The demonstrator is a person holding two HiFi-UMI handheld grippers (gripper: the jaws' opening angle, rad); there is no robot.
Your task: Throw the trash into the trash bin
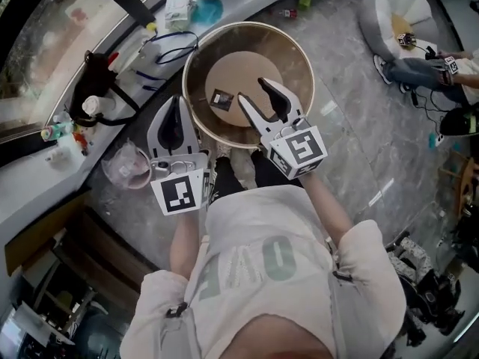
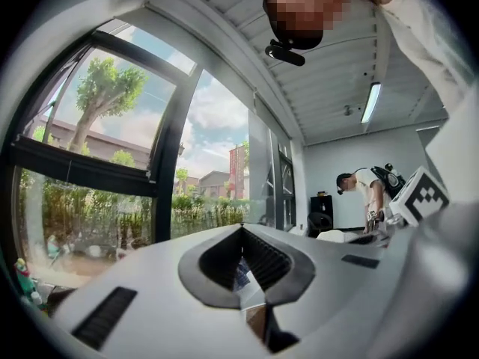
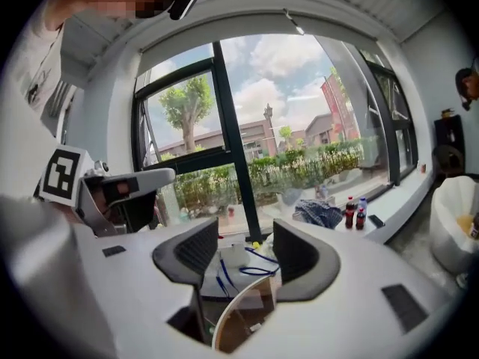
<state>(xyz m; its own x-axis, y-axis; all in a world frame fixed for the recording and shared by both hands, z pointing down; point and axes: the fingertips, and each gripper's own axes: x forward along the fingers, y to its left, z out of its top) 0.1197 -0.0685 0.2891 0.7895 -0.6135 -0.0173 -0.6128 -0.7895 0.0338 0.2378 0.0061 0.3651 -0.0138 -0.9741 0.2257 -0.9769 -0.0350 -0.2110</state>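
Grey floor round bin; R gripper fingers apart over rim, L gripper fingers together.

Grey marble-pattern floor, carrying a round trash bin at centre, a crumpled clear plastic bag near its lower left, and a white beanbag well apart at upper right. A person stands just beside the bin on its near side. The white curved window sill bordering the floor bears a black bag, a white bag with blue cords, a crumpled cloth and two dark bottles.
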